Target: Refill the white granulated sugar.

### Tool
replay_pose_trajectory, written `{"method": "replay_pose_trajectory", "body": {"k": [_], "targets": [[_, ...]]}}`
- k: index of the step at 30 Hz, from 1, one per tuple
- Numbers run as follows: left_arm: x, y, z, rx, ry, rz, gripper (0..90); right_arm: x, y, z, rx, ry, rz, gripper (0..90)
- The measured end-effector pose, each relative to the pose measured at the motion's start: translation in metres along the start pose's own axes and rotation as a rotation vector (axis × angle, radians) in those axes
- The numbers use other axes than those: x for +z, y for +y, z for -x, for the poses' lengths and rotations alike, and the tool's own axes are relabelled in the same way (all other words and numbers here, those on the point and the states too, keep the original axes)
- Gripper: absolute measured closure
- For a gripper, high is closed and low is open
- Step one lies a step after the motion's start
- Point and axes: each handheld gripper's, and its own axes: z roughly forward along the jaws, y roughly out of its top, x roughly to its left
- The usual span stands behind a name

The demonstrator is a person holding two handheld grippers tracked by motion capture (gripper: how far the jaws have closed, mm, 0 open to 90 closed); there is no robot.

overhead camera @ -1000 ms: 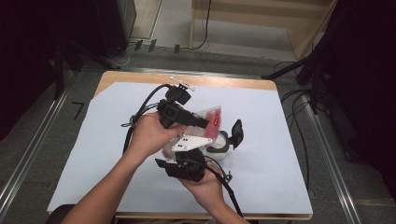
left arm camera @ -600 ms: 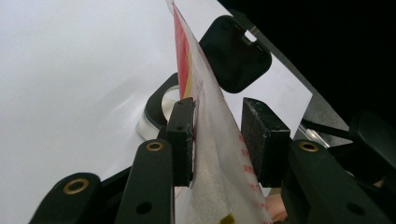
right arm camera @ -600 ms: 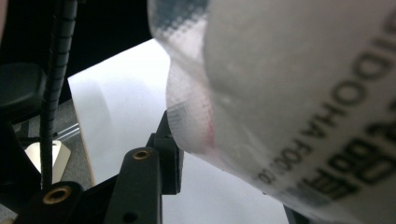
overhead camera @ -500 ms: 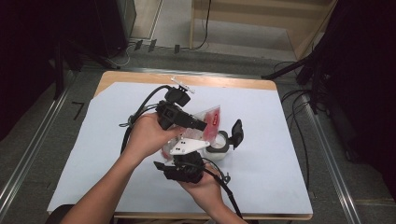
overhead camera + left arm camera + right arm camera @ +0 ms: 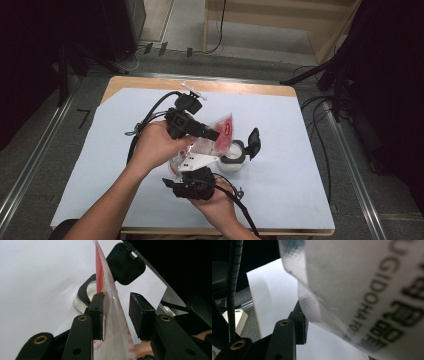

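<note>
A clear pouch [image 5: 223,131] with red print hangs upright over the middle of the table. Just right of it stands a small white container [image 5: 231,159] with its black flip lid [image 5: 253,142] swung back. My left gripper [image 5: 214,135] reaches in from the left. In the left gripper view the pouch [image 5: 110,290] runs between the jaws against the left pad [image 5: 98,315], with a gap to the right pad, so my left gripper [image 5: 116,312] is open. My right gripper [image 5: 192,169] sits under the pouch's bottom end. The pouch [image 5: 362,277] hides all but one of its fingers [image 5: 299,325].
A white sheet [image 5: 300,150] covers the wooden table [image 5: 240,86]. Black cables [image 5: 150,117] trail from both grippers across the left and front. Metal rails [image 5: 350,150] and dark floor border the table on both sides.
My right gripper has drifted slightly left and toward the person. The pouch and my left gripper have hardly moved.
</note>
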Motion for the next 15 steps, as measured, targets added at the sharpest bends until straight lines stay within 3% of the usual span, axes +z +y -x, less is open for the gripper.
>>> {"method": "replay_pose_trajectory", "body": {"k": [15], "targets": [[0.011, -0.002, -0.006, -0.010, -0.002, -0.088, 64.9, 0.005, -0.010, -0.002, -0.025, 0.012, -0.011, 57.6]]}}
